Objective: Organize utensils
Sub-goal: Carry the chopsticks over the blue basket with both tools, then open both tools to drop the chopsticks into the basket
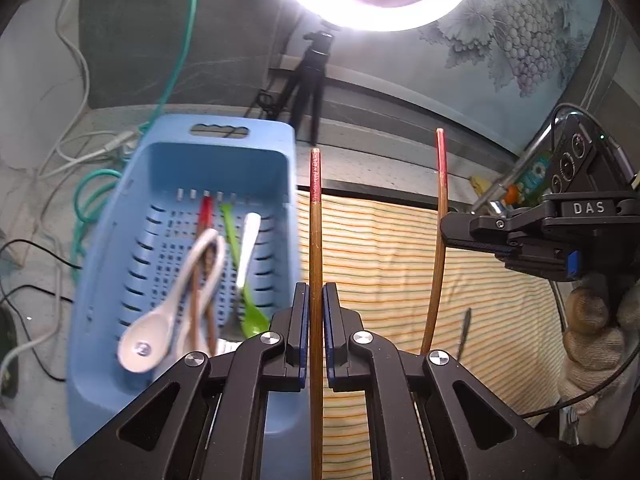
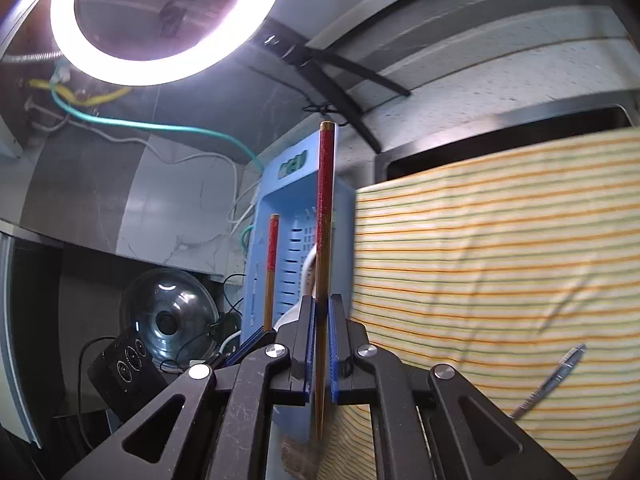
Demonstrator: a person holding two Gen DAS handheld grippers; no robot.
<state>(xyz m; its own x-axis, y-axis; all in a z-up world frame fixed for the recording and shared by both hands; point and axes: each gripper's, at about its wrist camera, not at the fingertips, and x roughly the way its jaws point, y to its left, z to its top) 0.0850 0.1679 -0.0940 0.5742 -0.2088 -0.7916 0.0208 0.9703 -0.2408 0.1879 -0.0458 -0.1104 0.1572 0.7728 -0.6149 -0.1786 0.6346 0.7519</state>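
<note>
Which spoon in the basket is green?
The thin plastic spoon lying right of the two white ceramic spoons in the blue basket; its bowl points toward the camera.

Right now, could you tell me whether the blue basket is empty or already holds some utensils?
Not empty. The blue basket already holds white spoons, a green spoon and a red-tipped chopstick on its slotted floor.

Blurred basket (image 1: pixel 224 148), spoons (image 1: pixel 160 320) indistinct
</note>
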